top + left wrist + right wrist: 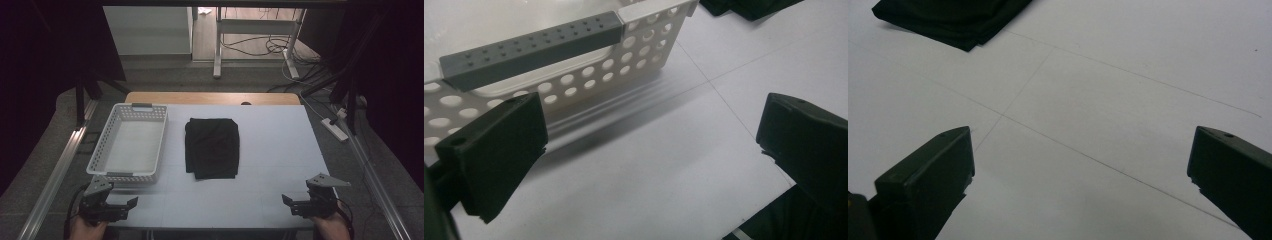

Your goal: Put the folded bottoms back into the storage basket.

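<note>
My left gripper [116,206] and right gripper [300,204] gape wide, empty. The cloth [212,148] at twelve o'clock is cut off in both gripper views; basket [129,141] at ten.

Your folded black cloth [212,147] lies on the white table [280,145], just right of the white perforated basket [129,142]. Your left gripper [121,206] hovers just below that basket; your right gripper [292,204] sits far right of it.
</note>
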The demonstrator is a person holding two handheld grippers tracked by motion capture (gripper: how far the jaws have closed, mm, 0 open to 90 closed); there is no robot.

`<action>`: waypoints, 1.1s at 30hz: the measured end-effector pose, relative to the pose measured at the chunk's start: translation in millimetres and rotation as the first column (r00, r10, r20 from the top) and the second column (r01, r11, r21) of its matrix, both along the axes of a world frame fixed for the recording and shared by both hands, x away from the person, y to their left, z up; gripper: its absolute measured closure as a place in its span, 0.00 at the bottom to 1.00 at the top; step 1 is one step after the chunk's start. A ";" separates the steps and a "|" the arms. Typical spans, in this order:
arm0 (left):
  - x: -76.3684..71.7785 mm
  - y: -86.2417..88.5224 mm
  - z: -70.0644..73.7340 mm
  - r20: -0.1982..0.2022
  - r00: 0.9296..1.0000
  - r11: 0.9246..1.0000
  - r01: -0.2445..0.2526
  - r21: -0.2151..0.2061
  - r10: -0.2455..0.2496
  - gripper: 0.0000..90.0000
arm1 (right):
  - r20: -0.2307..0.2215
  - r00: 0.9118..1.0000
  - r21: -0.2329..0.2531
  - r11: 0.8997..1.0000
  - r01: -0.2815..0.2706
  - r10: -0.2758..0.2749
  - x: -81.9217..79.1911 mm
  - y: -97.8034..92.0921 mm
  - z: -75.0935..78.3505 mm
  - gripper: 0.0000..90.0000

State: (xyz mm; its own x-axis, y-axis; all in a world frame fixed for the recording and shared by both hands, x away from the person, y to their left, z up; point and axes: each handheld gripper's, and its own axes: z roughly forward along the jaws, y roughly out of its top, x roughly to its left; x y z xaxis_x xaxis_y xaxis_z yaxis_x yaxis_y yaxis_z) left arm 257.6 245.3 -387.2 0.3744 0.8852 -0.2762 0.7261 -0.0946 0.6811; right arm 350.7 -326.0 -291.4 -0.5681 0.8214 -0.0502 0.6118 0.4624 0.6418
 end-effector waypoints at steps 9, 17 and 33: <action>-0.4 2.6 -0.5 -0.003 1.000 1.000 -0.005 -0.021 0.005 0.00 | -0.002 1.000 -0.007 1.000 -0.023 0.023 0.2 2.0 -0.5 0.00; -1.0 2.2 -0.3 -0.006 1.000 1.000 -0.003 -0.017 0.003 0.00 | -0.003 0.999 -0.009 0.999 -0.034 0.034 0.7 2.8 -0.8 0.00; -2.6 2.2 0.6 -0.006 1.000 1.000 0.002 -0.029 -0.002 0.00 | -0.006 0.999 -0.011 0.999 -0.048 0.048 1.4 4.0 -1.0 0.00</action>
